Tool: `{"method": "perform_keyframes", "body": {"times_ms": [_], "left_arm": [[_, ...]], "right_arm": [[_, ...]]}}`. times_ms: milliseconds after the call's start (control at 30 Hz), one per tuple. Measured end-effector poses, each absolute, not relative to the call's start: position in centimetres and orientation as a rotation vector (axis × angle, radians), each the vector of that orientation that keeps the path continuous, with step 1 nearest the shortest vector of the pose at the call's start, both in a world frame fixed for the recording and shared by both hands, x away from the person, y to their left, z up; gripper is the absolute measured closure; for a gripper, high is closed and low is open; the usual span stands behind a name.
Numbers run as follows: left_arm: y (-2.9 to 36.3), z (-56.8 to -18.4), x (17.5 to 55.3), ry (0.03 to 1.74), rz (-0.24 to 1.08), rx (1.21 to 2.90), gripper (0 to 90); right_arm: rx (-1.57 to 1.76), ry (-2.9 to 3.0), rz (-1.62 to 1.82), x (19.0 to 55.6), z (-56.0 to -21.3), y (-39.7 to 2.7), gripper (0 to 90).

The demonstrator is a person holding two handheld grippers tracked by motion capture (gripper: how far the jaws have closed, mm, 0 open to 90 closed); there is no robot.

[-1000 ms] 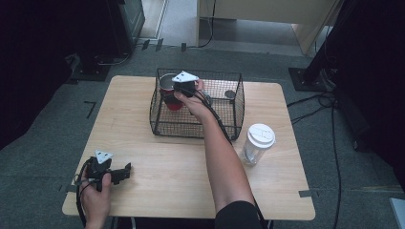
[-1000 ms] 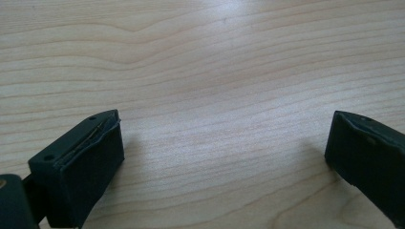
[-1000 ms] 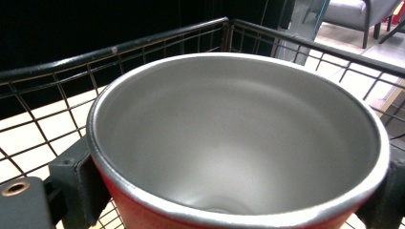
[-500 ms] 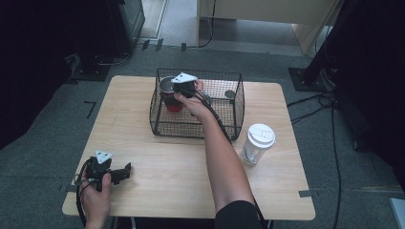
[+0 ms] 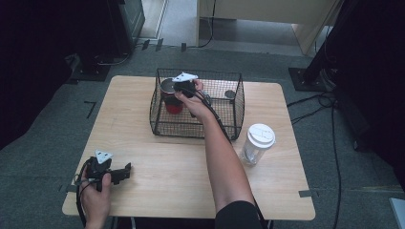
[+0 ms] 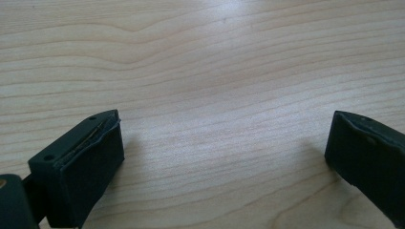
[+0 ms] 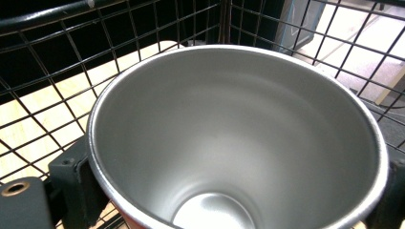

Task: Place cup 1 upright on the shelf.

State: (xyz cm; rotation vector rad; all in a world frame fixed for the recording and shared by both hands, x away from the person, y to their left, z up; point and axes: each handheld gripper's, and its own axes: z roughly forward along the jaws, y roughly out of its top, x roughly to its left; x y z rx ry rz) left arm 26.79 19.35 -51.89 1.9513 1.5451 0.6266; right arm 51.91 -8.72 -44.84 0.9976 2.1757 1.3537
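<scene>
Red on the outside and brushed steel on the inside, the cup point(image 5: 172, 98) is sitting upright within the black wire basket point(image 5: 224, 121), toward that basket's 9 o'clock side, and the basket itself is standing at about 12 o'clock on the pale wooden desk point(image 5: 157, 191). The right tool point(image 5: 184, 88) is reaching into the basket from above, and in the right gripper view its two black jaws are sitting on the outside of the cup point(image 7: 239, 138), one at either flank of the rim, closing on it and gripping it. The steel interior is looking bare, with the round floor of the cup showing at 6 o'clock in that view and basket wires running behind it. The left tool point(image 5: 125, 171) is resting on the desk near 7 o'clock, well apart from the basket, and the left gripper view is showing its jaws standing wide open over bare wood grain with nothing between them. A clear tumbler with a white lid point(image 5: 257, 143) is standing at 4 o'clock, just beside the basket's near right corner.
</scene>
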Motion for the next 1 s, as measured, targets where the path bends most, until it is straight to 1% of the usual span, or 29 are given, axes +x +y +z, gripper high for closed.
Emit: {"method": "perform_keyframes", "body": {"times_ms": [133,167,200,567,1000], "left_arm": [[19.4,-51.9,26.8,1.545,0.627,1.952,0.0],[19.3,-51.9,26.8,1.545,0.627,1.951,0.0],[19.3,-51.9,26.8,1.545,0.627,1.951,0.0],[19.3,-51.9,26.8,1.545,0.627,1.952,0.0],[19.3,-51.9,26.8,1.545,0.627,1.952,0.0]], "right_arm": [[1.003,2.175,1.339,51.7,-44.7,-8.6,5.5],[1.011,2.177,1.344,51.7,-44.7,-8.6,1.3],[1.003,2.188,1.357,51.6,-44.6,-8.6,0.0],[0.977,2.144,1.364,51.3,-43.2,-9.2,0.0],[0.938,2.058,1.466,49.8,-40.9,-10.5,0.0]]}}
